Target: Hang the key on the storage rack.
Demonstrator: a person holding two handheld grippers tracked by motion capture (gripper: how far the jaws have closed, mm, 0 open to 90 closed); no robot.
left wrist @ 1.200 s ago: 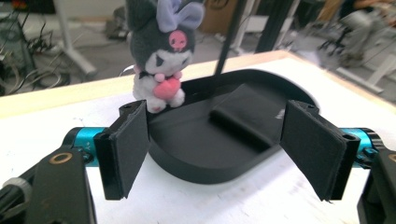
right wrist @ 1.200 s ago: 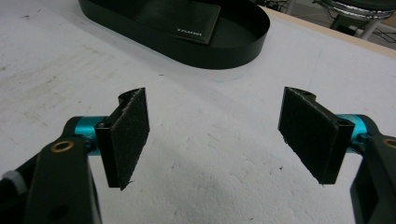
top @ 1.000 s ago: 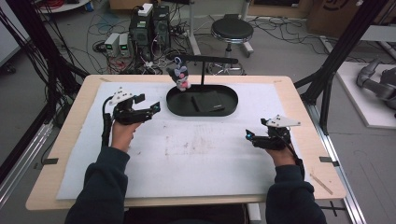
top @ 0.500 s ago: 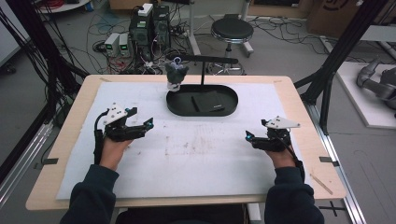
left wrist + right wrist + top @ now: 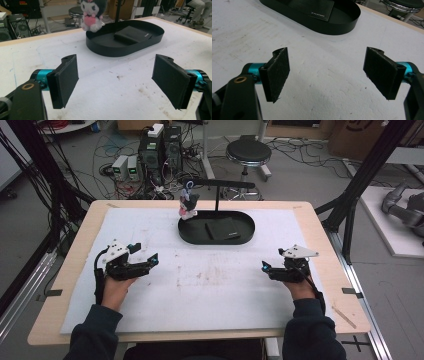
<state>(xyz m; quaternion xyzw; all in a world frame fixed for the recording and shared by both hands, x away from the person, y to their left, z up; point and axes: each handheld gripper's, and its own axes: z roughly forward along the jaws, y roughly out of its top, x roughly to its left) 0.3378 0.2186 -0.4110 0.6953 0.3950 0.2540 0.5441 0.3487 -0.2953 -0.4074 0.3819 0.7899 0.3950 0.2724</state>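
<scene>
Currently I log: L gripper (image 5: 148,261) low over white mat (image 5: 215,290), table's left side, jaws wide, nothing between pads (image 5: 66,78). R gripper (image 5: 267,268) on right side, well apart from L, jaws also wide, empty; pads (image 5: 277,72) over bare mat. Black oval tray (image 5: 192,236) at far centre, w/ flat black wallet (image 5: 222,228) lying inside. Plush toy (image 5: 189,206) hangs from stand arm (image 5: 225,183) at tray's left end. I can't tell whether the toy touches the tray rim. No task thing specified.
</scene>
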